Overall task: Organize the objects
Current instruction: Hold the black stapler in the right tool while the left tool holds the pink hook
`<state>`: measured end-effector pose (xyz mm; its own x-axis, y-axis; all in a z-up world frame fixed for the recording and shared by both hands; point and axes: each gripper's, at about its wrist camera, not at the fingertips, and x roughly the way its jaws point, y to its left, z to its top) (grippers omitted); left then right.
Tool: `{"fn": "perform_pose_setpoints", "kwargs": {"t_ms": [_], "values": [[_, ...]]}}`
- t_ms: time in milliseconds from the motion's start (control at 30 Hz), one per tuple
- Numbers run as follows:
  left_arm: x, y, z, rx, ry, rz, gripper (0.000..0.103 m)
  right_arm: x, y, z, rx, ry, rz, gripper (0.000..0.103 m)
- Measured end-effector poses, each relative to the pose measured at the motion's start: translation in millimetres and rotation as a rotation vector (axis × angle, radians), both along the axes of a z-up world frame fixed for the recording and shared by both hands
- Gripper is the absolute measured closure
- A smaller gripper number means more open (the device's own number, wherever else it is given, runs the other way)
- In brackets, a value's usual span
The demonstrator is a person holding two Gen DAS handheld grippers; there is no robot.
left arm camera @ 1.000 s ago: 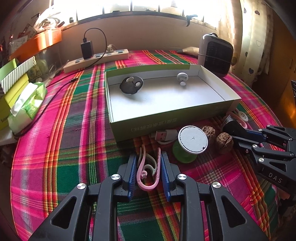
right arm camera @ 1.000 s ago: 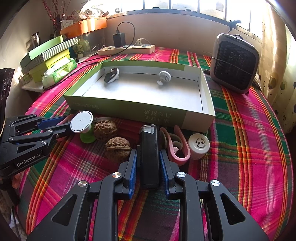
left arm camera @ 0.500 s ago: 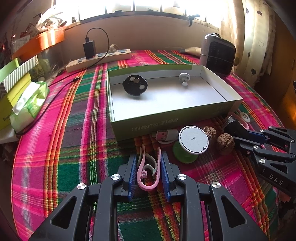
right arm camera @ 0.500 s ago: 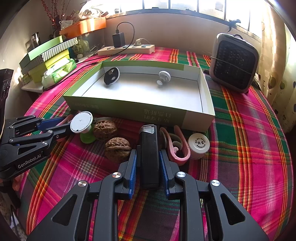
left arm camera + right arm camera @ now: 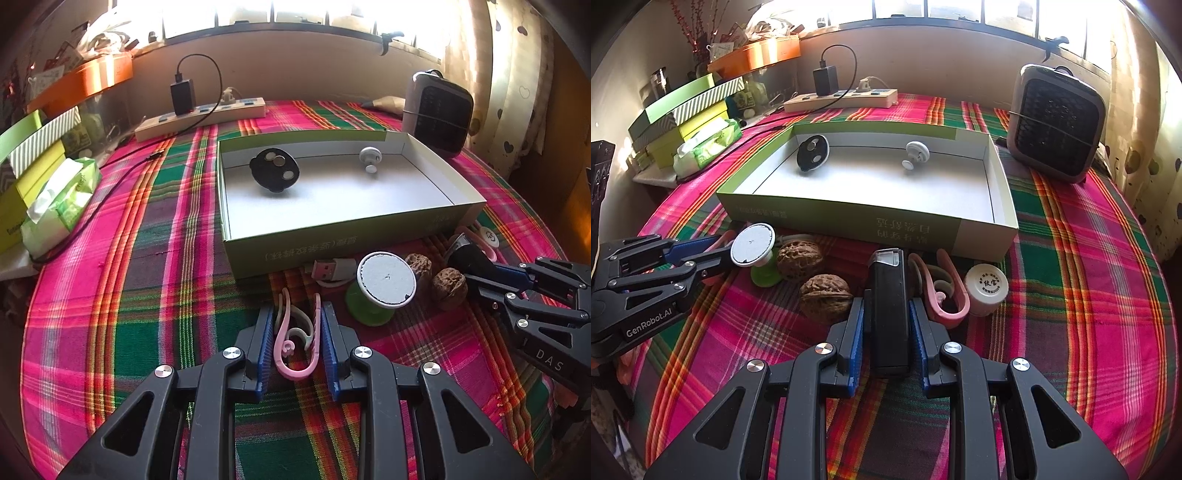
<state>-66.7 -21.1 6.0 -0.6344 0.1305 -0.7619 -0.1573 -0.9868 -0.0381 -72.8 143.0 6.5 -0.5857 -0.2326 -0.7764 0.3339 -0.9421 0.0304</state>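
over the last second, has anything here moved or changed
Only the black disc in the box: it turned from lying tilted to showing its flat face. The left gripper stays clamped on the pink hook, the right gripper on the black lighter.

A tabletop (image 5: pixel 1089 258) under pink-and-green plaid cloth meets a beige wall (image 5: pixel 923 62). Above the wall, bright windows (image 5: pixel 960 11) glare; right of it hangs a patterned curtain (image 5: pixel 517 92).

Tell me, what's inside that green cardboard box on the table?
Inside the box lie two small things near its far wall: a black disc with round silver spots, and a white knob. The rest of the floor looks bare; the strip just behind the near wall is hidden.
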Motion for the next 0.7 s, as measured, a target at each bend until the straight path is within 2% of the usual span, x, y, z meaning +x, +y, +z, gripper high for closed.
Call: {"fn": "perform_pose_setpoints", "kwargs": {"t_ms": [700], "values": [[3.7, -2.8, 5.8, 0.012, 0.013, 0.014, 0.082, 4.8, 1.7, 5.0, -0.033, 0.012, -0.005, 0.079]]}}
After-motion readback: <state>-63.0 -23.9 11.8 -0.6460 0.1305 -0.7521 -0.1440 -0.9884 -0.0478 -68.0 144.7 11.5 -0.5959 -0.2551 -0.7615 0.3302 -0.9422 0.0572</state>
